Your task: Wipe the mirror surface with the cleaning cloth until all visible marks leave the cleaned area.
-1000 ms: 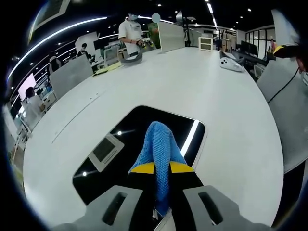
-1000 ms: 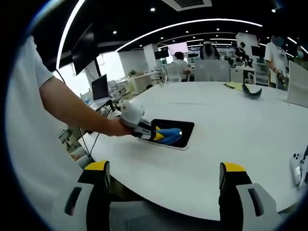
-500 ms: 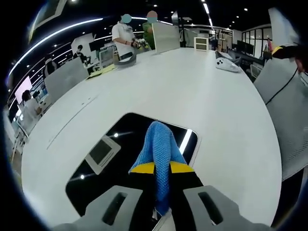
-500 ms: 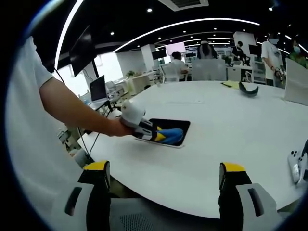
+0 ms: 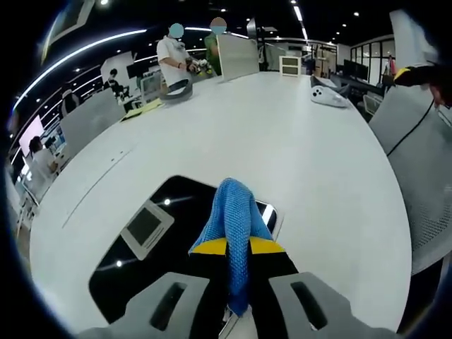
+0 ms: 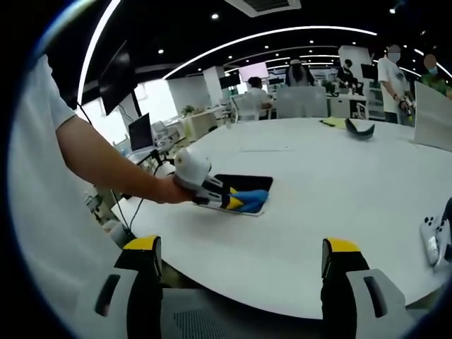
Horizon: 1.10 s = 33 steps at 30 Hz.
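The left tool (image 5: pixel 236 247) is pinching a blue cloth (image 5: pixel 233 212) between its yellow-tipped jaws and pressing it onto the dark mirror (image 5: pixel 141 254), which lies flat on the white surface (image 5: pixel 282 141). To wipe well, the person would likely keep the cloth flat against the glass and use overlapping strokes, not letting it slide past the mirror's edge. The cloth sits at the mirror's far right corner, directly ahead of the jaws. The right tool (image 6: pixel 240 272) hangs spread and empty, well apart from the mirror.
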{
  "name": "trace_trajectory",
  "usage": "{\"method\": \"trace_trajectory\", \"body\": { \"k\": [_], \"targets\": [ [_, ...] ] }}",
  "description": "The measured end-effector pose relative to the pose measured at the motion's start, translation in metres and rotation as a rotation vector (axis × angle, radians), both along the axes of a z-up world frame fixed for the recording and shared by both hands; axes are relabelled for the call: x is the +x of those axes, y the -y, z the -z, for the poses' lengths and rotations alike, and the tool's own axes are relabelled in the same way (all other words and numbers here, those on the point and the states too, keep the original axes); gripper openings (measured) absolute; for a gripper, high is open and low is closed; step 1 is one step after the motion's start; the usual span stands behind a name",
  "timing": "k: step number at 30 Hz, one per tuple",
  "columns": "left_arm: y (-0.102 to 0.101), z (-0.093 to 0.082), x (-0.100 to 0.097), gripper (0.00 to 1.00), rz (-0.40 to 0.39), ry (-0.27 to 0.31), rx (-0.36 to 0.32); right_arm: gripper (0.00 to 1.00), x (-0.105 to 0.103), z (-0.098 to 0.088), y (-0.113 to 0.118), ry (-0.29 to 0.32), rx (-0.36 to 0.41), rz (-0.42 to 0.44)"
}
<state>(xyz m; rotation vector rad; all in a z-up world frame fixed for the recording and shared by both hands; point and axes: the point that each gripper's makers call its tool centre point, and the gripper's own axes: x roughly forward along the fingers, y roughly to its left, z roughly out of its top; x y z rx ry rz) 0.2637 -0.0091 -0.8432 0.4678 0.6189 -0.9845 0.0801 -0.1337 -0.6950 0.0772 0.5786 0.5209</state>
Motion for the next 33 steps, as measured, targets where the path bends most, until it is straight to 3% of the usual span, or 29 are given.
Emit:
{"method": "trace_trajectory", "body": {
  "k": [33],
  "targets": [
    [0.014, 0.0, -0.003, 0.06, 0.034, -0.008, 0.012, 0.93, 0.007, -0.002, 0.005, 0.011, 0.015, -0.004]
  ]
}}
